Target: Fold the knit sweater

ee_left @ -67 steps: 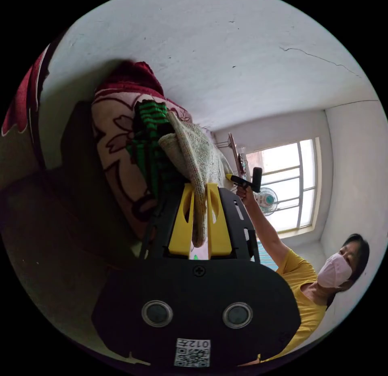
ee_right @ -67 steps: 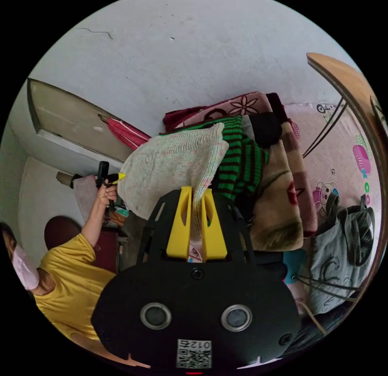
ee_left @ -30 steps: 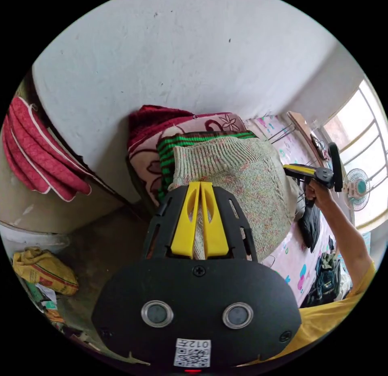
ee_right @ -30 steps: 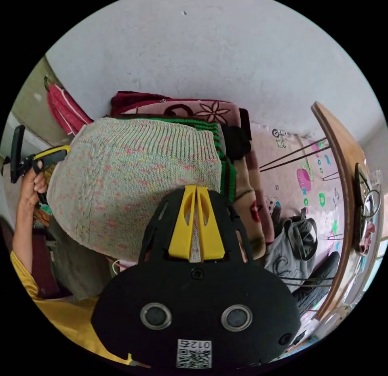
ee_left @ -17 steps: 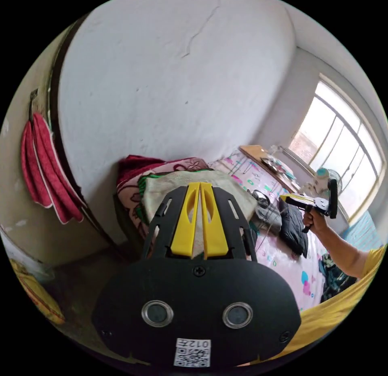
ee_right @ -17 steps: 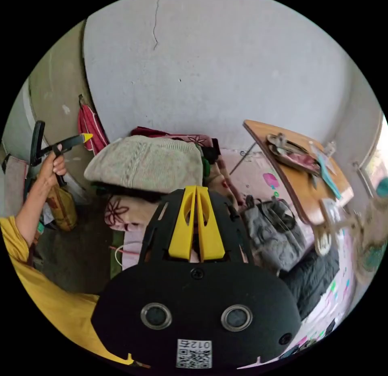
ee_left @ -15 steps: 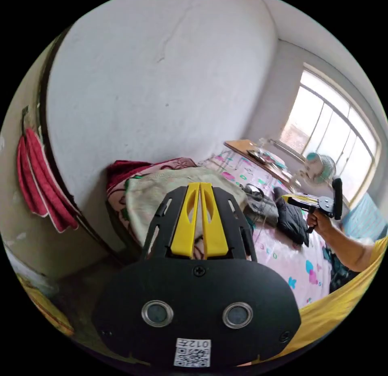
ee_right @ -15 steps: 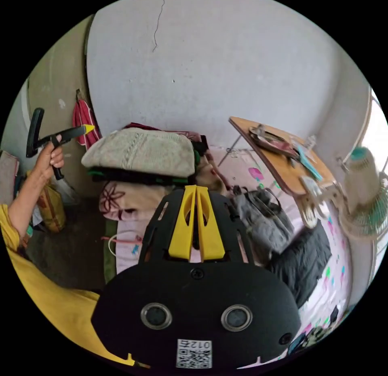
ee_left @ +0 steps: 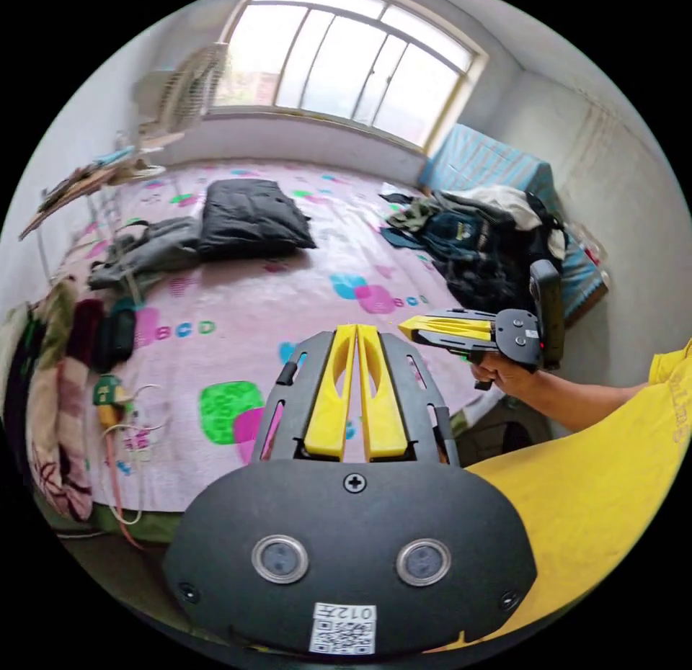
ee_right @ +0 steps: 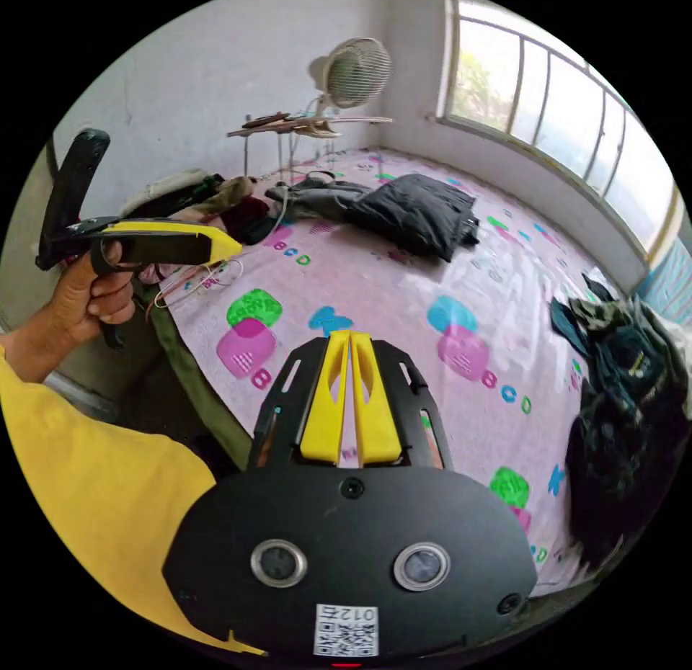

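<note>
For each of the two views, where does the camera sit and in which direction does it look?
Left gripper view: rides on the left gripper, looks across the pink mat toward the window; the right gripper and a yellow sleeve show.
Right gripper view: rides on the right gripper, faces the mat and fan; the left gripper shows.
Shared: mat, black folded garment, window.

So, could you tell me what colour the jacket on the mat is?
Black jacket, clearest in the right gripper view.

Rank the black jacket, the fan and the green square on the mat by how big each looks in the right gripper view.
1. black jacket, clearly the largest.
2. fan and green square look about alike; the fan stands much farther from the camera, so I won't rank those two.
</note>
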A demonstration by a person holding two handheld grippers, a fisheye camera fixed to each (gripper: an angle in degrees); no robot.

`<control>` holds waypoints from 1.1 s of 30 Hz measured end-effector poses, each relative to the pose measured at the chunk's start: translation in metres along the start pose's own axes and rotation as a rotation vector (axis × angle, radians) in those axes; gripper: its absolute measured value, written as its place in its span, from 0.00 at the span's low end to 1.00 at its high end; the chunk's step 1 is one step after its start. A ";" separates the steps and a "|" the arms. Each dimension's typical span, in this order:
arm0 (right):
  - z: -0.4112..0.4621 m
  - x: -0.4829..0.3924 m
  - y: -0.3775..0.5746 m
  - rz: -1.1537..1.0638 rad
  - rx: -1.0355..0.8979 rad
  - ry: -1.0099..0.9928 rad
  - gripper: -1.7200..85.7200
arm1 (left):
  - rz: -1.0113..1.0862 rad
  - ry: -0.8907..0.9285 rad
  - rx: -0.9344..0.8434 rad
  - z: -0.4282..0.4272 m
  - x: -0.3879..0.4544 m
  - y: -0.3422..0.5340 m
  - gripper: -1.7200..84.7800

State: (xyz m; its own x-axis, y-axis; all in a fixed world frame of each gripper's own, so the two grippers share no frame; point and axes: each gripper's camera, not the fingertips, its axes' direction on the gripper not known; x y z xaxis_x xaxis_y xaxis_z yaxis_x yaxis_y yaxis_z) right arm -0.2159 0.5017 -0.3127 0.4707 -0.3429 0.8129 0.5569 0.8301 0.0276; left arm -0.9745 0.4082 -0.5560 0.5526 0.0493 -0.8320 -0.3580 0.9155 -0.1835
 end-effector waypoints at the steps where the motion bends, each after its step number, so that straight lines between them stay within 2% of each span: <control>1: -0.014 0.009 0.007 0.013 -0.006 0.009 0.02 | 0.023 0.027 -0.030 0.028 0.030 -0.012 0.02; 7: -0.155 0.086 0.042 0.201 -0.016 0.065 0.02 | 0.112 0.228 -0.162 0.145 0.150 -0.068 0.02; 10: -0.217 0.115 0.044 0.304 0.014 0.057 0.02 | 0.192 0.254 -0.216 0.191 0.194 -0.096 0.02; 19: -0.401 0.188 0.035 0.674 0.115 0.114 0.03 | 0.355 0.438 -0.330 0.333 0.271 -0.182 0.02; 27: -0.572 0.358 -0.011 0.782 0.243 0.198 0.04 | 0.311 0.380 -0.324 0.423 0.329 -0.240 0.02; 33: -0.650 0.505 -0.051 0.798 0.201 0.212 0.07 | 0.150 0.338 -0.315 0.496 0.384 -0.280 0.02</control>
State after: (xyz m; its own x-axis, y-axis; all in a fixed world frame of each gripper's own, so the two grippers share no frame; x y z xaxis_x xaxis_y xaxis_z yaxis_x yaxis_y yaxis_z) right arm 0.4377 0.0004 -0.2820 0.8003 0.3198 0.5072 -0.1193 0.9139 -0.3881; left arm -0.2888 0.3686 -0.5643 0.2208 -0.0084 -0.9753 -0.6542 0.7404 -0.1545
